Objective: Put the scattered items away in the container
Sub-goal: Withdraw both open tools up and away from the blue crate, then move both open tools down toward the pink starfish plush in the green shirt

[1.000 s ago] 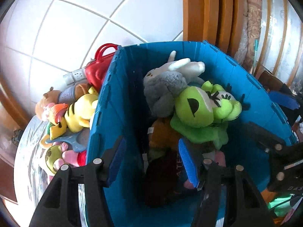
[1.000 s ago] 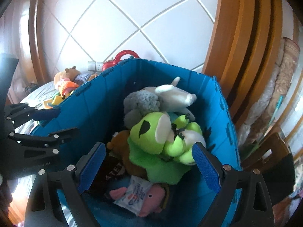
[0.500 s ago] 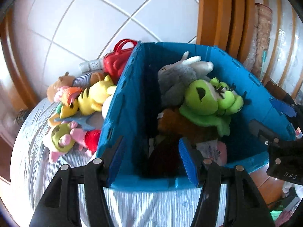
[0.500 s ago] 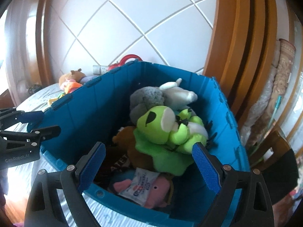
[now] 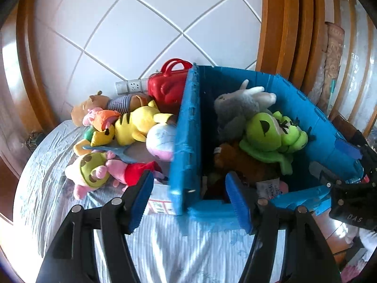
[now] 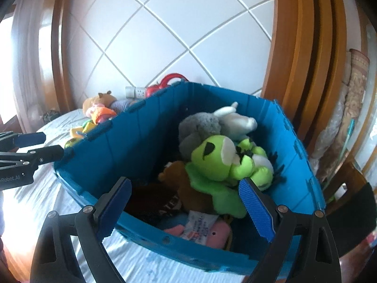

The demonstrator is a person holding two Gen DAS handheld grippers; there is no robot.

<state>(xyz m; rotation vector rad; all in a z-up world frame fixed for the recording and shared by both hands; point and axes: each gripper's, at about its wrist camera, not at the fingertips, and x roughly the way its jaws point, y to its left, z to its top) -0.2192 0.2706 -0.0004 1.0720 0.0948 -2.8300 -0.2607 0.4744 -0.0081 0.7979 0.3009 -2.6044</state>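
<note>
A blue crate (image 5: 186,141) stands on the bed, holding a green plush frog (image 5: 271,134), a grey plush (image 5: 238,103) and a pink toy (image 6: 212,231). Left of the crate lie scattered plush toys: a yellow one (image 5: 136,122), a pink-and-green one (image 5: 92,172), a white-and-pink one (image 5: 160,139) and a striped bear (image 5: 103,103). My left gripper (image 5: 189,202) hovers before the crate's near corner, its jaws opening, nothing gripped. My right gripper (image 6: 186,212) stands open and empty above the crate's (image 6: 132,146) near rim.
A red case (image 5: 169,87) and a white power strip (image 5: 129,86) sit against the tiled wall behind the toys. A printed packet (image 5: 157,202) lies by the crate's near corner. Wooden frames (image 6: 301,47) rise at the right. Striped bedsheet (image 5: 188,247) spreads in front.
Both grippers have drawn back from the crate, which now looks farther off. The left view has swung left, showing more of the toy pile, and its jaws stand slightly wider.
</note>
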